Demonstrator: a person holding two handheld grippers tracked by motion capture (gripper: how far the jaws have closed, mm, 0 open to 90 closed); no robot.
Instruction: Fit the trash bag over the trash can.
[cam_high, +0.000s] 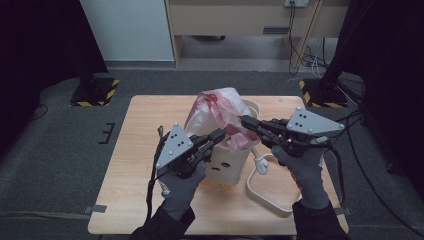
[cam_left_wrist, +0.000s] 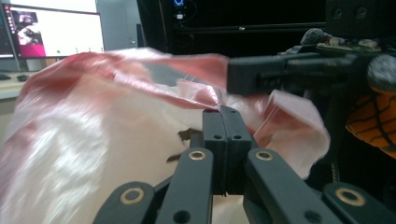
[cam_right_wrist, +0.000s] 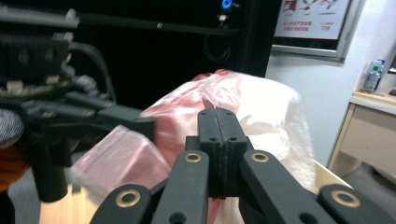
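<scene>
Pink plastic bag (cam_high: 220, 112) is pinched at its edges by left gripper (cam_high: 219, 136) and right gripper (cam_high: 246, 121), both clamped tight.

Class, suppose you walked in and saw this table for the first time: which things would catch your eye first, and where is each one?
First the crumpled pink-and-white plastic bag, billowing up out of a cream bin at the middle of the wooden table. Next the two hand-held tools meeting on it: the left gripper pinches the bag's near edge from the left, and the right gripper closes on it from the right, both jaws shut. A cream hoop lies beside the bin, on its right.
</scene>
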